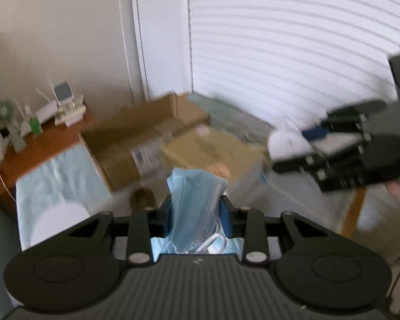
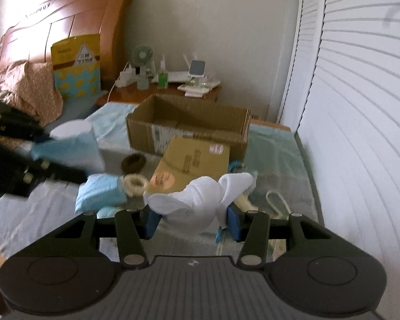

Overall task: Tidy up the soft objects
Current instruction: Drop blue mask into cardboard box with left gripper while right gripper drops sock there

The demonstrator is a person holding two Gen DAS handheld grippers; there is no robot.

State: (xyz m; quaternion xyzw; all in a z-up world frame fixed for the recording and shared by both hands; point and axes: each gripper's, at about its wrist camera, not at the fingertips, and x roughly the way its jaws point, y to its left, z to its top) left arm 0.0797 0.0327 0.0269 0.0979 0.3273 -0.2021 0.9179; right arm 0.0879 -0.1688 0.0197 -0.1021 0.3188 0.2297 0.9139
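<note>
A: What is the biggest thing here?

B: The bed (image 2: 26, 213), under a pale blue sheet, with a carved wooden headboard (image 2: 66, 18) at its far left corner. A louvred white door (image 2: 360, 106) runs along its right edge.

A: And on the bed?

B: An open cardboard box (image 2: 189, 122) near the far edge, flaps up. A smaller closed carton (image 2: 194, 162) leans against its front wall. A rumpled brown floral cloth (image 2: 32, 90) lies at the head end by the headboard.

A: Beyond the box?

B: A wooden nightstand (image 2: 168, 92), the surface past the bed's far edge, carrying a small green fan (image 2: 142, 61) and a white router (image 2: 194, 77).

A: The soft things?

B: A folded light blue item (image 2: 101, 193) lies on the sheet left of the carton, touching a cream fuzzy ring (image 2: 134, 184). A dark brown ring (image 2: 133, 162) sits just behind them.

A: The right tool?

B: The right tool (image 2: 192, 224) is clamped on a white sock (image 2: 200, 202), which bulges up between the blue pads above the bed's near edge.

A: And the left?

B: The left tool (image 1: 196, 213) is narrowed on a light blue face mask (image 1: 197, 200), its folds standing upright between the pads and its ear loops hanging below. The view is blurred, so the mask's far details are unclear.
</note>
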